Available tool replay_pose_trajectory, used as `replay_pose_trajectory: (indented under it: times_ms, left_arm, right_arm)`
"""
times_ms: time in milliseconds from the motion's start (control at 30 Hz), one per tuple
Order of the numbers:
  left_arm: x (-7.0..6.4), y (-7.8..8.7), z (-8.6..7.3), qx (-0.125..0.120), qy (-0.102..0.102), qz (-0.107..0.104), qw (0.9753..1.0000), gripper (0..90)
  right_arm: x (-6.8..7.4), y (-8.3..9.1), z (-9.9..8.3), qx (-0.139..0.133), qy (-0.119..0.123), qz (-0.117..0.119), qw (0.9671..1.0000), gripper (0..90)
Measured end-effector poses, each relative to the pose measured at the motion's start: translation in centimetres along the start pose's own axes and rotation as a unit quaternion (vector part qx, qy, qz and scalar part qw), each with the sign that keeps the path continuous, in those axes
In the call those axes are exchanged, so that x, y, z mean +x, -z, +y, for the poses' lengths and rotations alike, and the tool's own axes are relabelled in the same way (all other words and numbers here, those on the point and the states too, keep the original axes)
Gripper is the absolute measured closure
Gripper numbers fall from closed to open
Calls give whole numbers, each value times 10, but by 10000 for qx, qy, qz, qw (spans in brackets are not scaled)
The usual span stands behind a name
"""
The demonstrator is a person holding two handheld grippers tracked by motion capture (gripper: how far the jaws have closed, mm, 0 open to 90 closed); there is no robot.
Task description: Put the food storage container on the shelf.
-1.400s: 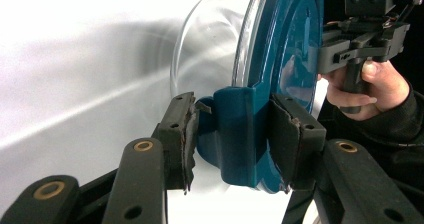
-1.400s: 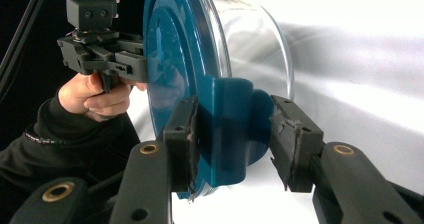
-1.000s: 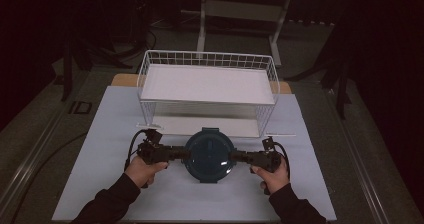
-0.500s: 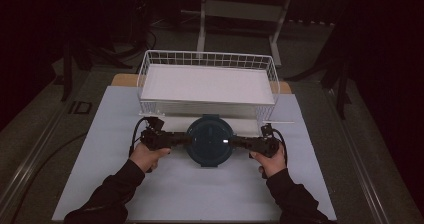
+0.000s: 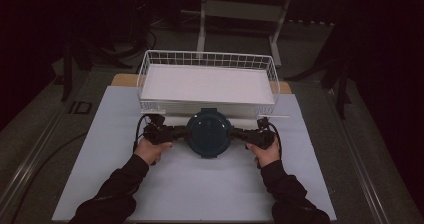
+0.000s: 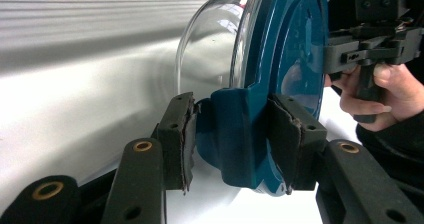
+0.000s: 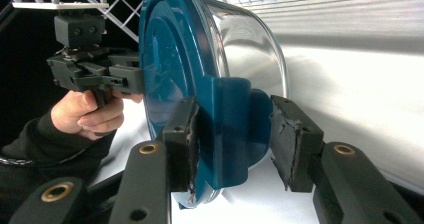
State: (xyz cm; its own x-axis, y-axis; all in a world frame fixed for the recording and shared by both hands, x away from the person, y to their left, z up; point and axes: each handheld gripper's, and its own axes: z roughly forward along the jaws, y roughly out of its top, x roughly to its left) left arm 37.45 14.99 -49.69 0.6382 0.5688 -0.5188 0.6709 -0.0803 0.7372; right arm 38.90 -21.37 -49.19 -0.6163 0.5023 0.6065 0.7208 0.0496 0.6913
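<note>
A round glass container with a dark teal lid (image 5: 209, 132) hangs between my two grippers, just in front of the white wire basket (image 5: 145, 69). In the high view my left gripper (image 5: 184, 132) holds its left side and my right gripper (image 5: 234, 132) its right side. The left gripper view has the jaws (image 6: 235, 134) shut on a teal latch tab of the lid (image 6: 280, 59), the clear bowl bulging to the left. The right gripper view has the jaws (image 7: 235, 139) clamped over the opposite tab of the lid (image 7: 170, 59).
The basket has a flat white liner (image 5: 207, 84) inside and stands at the back of a pale mat (image 5: 200, 189) on the table. Dark floor, cables and a metal stand (image 5: 240, 9) lie beyond. Both forearms reach in from the bottom edge.
Both grippers have carried the container away from the person, from the middle of the mat up to the basket's front wall.
</note>
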Motion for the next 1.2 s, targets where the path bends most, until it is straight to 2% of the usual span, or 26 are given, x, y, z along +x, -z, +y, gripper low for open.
replay_pose_trajectory:
  times_ms: [233,433,533,600,667,733,800,867,933,1000,1033,1067,1100,1133,1200]
  left_arm:
    - [7,-9,2,63,-65,116,9999,552]
    - [10,-13,4,20,5,160,9999,552]
    - [11,-14,5,1,175,131,9998,551]
    - [11,-14,5,-31,217,129,9997,552]
    - [10,-14,6,-10,96,171,9998,552]
    - [9,-15,8,-12,66,176,9998,550]
    - [10,-15,9,-12,-75,277,9996,547]
    - [11,-15,9,-36,-96,246,9996,546]
    - [10,-16,7,-88,19,178,9998,545]
    - [14,-15,7,-114,-118,200,9997,541]
    - [14,-16,7,-124,-105,243,9996,534]
    - [16,-17,6,-118,113,193,9997,529]
    - [18,-17,6,-123,107,150,9998,523]
    - [18,-18,4,-151,237,69,9996,518]
    - [18,-18,3,-213,159,125,9996,508]
  right_arm:
    - [-10,-5,0,32,-54,-91,9999,565]
    - [-15,-8,0,-76,11,-193,9998,565]
    - [-15,-8,2,-36,-40,-185,9998,564]
    - [-16,-10,4,-106,143,-258,9995,562]
    - [-17,-10,5,-106,162,-263,9995,561]
    - [-18,-10,4,-93,107,-252,9996,559]
    - [-19,-10,4,-109,111,-321,9994,554]
    - [-19,-10,3,-117,124,-324,9993,553]
    - [-19,-10,3,-131,100,-315,9994,550]
    - [-20,-10,2,-150,86,-315,9994,545]
    - [-19,-11,2,-160,80,-340,9993,534]
    - [-19,-12,2,-194,184,-451,9986,527]
    - [-18,-12,3,-207,223,-517,9982,521]
    - [-17,-13,3,-216,289,-573,9977,520]
    - [-15,-14,3,-218,349,-643,9971,522]
